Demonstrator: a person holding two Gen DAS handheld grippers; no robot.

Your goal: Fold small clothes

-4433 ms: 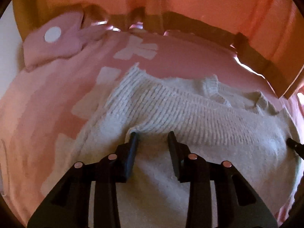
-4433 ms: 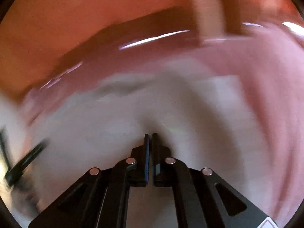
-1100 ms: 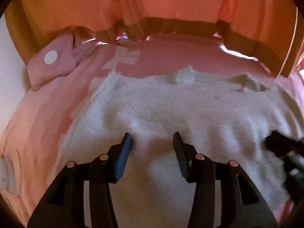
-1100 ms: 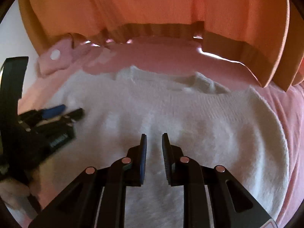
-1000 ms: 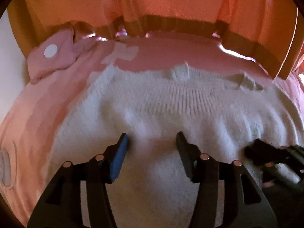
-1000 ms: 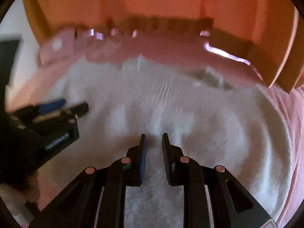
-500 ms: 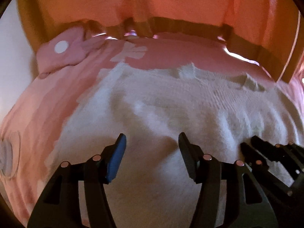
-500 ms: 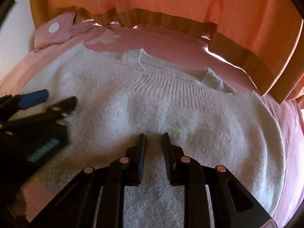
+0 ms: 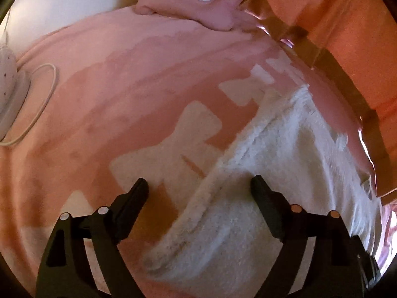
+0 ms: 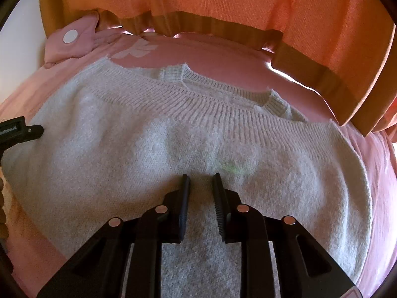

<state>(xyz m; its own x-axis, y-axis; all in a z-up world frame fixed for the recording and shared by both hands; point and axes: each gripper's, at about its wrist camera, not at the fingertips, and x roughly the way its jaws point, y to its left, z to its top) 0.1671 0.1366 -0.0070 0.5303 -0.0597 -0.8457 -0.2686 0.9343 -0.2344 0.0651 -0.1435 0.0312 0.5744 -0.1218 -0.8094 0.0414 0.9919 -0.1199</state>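
Sweater point(image 10: 173, 149) collar shows only rightward; left view seemingly shows its edge.

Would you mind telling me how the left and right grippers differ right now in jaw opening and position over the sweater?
The left gripper is wide open, straddling the white sweater at its side edge; the right gripper is only narrowly open, over the sweater's middle. Both are black, and neither holds cloth.
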